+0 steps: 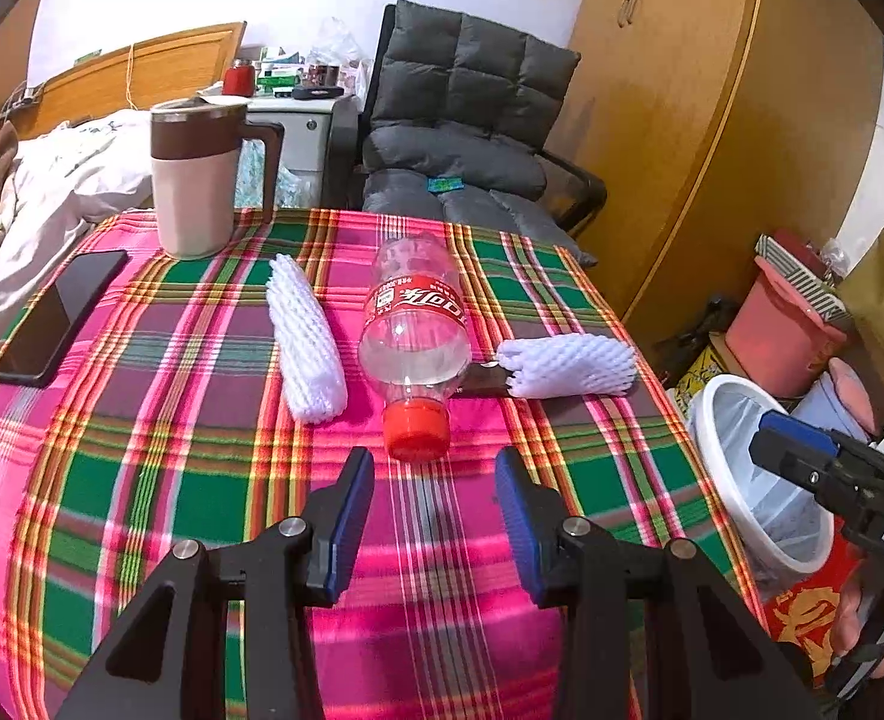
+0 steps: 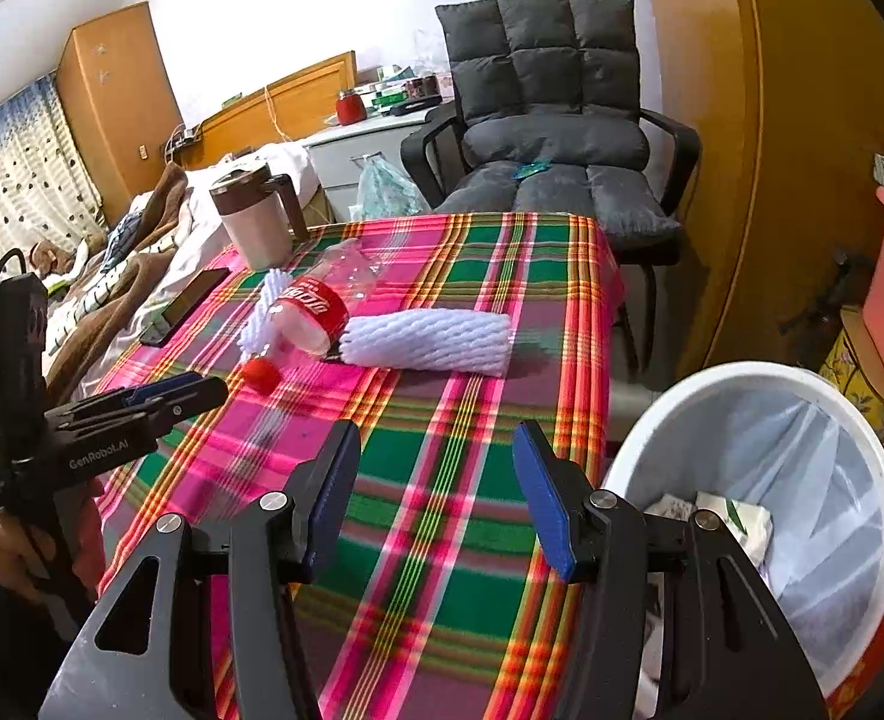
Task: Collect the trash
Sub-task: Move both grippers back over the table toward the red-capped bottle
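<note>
An empty clear cola bottle with a red cap lies on the plaid tablecloth, cap toward me. A white foam net lies to its left and another foam net to its right. My left gripper is open, just short of the bottle cap. My right gripper is open and empty over the table's right part, next to the white lined trash bin. The bottle and right foam net also show in the right wrist view.
A brown and cream mug and a black phone sit at the table's far left. A grey padded chair stands behind the table. Pink containers and boxes crowd the floor at the right. A bed lies left.
</note>
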### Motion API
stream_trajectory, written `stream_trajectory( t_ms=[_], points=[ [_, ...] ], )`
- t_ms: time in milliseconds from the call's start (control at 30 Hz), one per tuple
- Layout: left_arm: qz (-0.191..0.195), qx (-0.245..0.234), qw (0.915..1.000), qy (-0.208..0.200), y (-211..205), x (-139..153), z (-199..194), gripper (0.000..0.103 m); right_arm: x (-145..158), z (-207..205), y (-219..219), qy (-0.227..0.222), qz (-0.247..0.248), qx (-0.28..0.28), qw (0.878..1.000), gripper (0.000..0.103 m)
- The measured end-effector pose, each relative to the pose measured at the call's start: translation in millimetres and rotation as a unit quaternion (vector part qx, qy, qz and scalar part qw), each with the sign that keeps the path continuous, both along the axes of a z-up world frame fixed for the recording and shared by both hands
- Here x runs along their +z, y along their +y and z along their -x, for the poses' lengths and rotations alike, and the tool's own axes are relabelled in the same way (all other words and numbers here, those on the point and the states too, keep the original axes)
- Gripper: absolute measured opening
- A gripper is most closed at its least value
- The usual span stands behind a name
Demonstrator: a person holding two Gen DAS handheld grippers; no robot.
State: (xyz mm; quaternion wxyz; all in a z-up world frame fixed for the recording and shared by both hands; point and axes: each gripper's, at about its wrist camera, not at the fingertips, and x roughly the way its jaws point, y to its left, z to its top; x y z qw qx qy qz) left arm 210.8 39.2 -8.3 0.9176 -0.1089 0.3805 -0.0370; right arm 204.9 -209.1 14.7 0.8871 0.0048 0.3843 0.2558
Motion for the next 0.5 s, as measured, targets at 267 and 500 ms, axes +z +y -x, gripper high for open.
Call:
stream_trajectory(
  t_ms=[267,500],
  points=[
    [0.003,0.003,0.9998,0.019,3.0,-15.2,-32.7,0.042,-17.1,-33.6,0.7,0.022,0.013,0.003,1.0,0.055],
    [0.01,0.004,0.9997,0.024,5.0,-20.9,-48.8,0.042,-32.7,-60.9,3.7,0.046,0.021,0.011,0.999,0.055]
  ],
)
